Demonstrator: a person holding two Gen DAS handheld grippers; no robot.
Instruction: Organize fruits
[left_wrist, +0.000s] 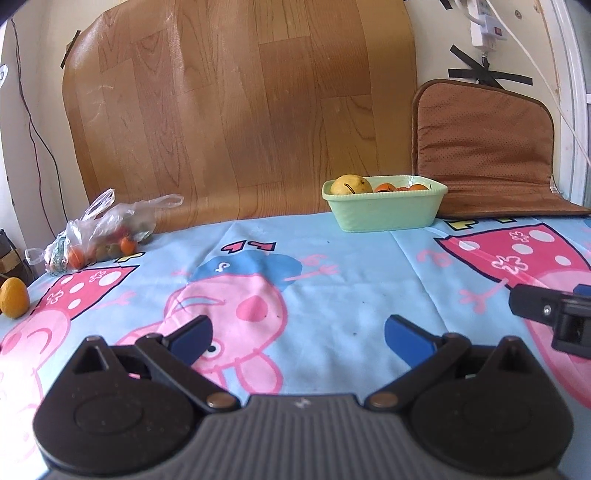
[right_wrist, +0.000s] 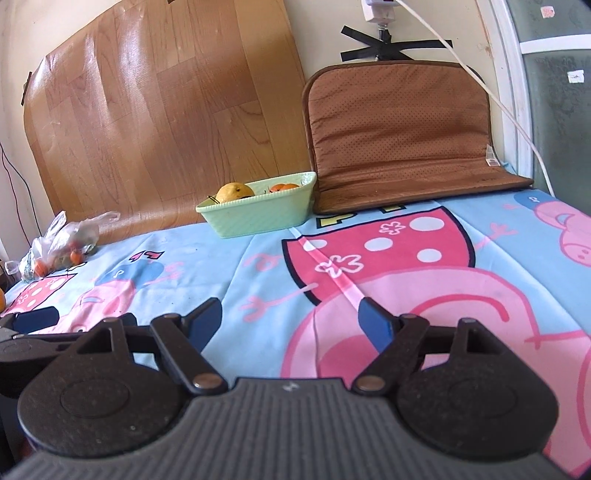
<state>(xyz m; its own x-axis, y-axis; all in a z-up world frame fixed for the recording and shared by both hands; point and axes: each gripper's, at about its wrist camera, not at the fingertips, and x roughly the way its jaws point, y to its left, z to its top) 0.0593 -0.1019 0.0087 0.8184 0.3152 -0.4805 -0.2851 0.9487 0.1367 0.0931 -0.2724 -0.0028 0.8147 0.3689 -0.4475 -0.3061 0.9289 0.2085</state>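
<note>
A pale green basket (left_wrist: 384, 212) (right_wrist: 258, 216) stands at the back of the table with a yellow pear (left_wrist: 351, 184) (right_wrist: 235, 192) and oranges (left_wrist: 402, 187) (right_wrist: 283, 187) inside. A clear plastic bag of small fruits (left_wrist: 99, 232) (right_wrist: 61, 247) lies at the far left. One yellow-orange fruit (left_wrist: 14, 297) sits alone at the left edge. My left gripper (left_wrist: 299, 338) is open over the cartoon cloth with nothing between its blue fingers. My right gripper (right_wrist: 291, 321) is open and empty too; part of it (left_wrist: 554, 314) shows at the right of the left wrist view.
A blue and pink cartoon tablecloth (left_wrist: 332, 280) (right_wrist: 406, 258) covers the table. A wood-pattern sheet (left_wrist: 240, 110) leans on the back wall. A brown cushion (left_wrist: 487, 147) (right_wrist: 402, 140) stands behind the basket at the right. Cables and a socket (left_wrist: 487, 29) hang on the wall.
</note>
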